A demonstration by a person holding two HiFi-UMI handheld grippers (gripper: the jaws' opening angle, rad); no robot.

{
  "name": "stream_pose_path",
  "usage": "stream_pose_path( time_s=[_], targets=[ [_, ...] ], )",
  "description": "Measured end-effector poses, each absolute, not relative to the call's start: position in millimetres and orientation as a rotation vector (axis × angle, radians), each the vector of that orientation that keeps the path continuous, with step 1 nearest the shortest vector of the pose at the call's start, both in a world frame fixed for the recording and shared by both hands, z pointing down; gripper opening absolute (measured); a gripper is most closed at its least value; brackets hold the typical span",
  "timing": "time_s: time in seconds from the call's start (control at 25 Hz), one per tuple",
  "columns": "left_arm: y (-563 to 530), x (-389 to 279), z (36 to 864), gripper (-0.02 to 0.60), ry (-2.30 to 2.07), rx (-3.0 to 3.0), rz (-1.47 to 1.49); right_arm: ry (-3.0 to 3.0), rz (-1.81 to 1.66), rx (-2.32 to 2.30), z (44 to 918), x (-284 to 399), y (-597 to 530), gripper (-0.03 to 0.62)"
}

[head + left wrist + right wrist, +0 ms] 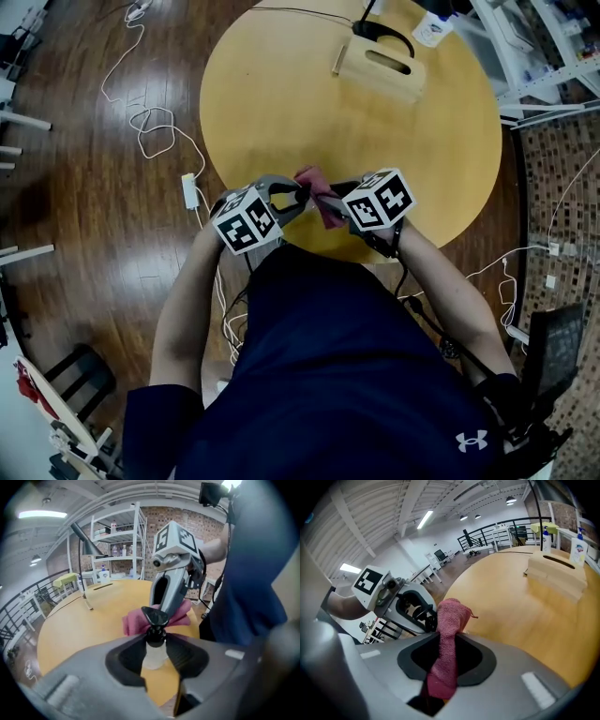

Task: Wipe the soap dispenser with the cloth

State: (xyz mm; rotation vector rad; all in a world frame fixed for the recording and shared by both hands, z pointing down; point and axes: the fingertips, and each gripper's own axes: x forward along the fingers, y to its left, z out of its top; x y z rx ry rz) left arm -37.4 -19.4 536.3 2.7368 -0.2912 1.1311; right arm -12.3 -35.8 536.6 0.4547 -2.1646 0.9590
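A small clear soap dispenser (153,654) with a black pump head sits upright between the pads of my left gripper (154,644), which is shut on its neck. My right gripper (447,641) is shut on a pink cloth (449,620) that hangs bunched from its jaws. In the left gripper view the cloth (133,622) is just behind the dispenser's pump; I cannot tell if they touch. In the head view both grippers meet over the near edge of the round wooden table (281,103), with the cloth (320,194) between them. There the dispenser is hidden.
A wooden box (380,67) with a slot stands at the table's far side, beside a black cable and a white bottle (432,29). White cables and a power strip (190,190) lie on the wooden floor to the left. Metal shelving (119,545) stands beyond the table.
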Motion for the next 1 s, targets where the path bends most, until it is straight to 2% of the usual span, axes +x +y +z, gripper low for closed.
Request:
stream_pose_path(
  time_s=[0.08, 0.2, 0.28, 0.48, 0.68, 0.76, 1.0],
  targets=[
    [-22, -41, 532, 0.142, -0.360, 2.669, 1.179, -2.165, 0.946, 0.508, 533, -6, -40, 0.095],
    [-29, -45, 520, 0.167, -0.638, 2.505, 1.075, -2.203, 0.955, 0.655, 524, -8, -69, 0.095],
    [-29, -42, 524, 0.166, -0.771, 2.406, 1.015, -2.214, 0.962, 0.665, 527, -18, -78, 0.095],
    [-25, -36, 538, 0.133, -0.792, 2.436, 1.123, -2.210, 0.923, 0.535, 535, -27, -52, 0.095],
    [-27, -38, 536, 0.138, -0.751, 2.424, 1.095, -2.178, 0.997, 0.594, 543, 9, -32, 0.095],
    [-32, -39, 536, 0.166, -0.800, 2.399, 1.095, -2.132, 1.032, 0.723, 555, 32, -35, 0.095],
    [-47, -27, 536, 0.137, -0.846, 2.421, 1.072, -2.042, 1.023, 0.905, 585, 73, -30, 0.095]
  ],
)
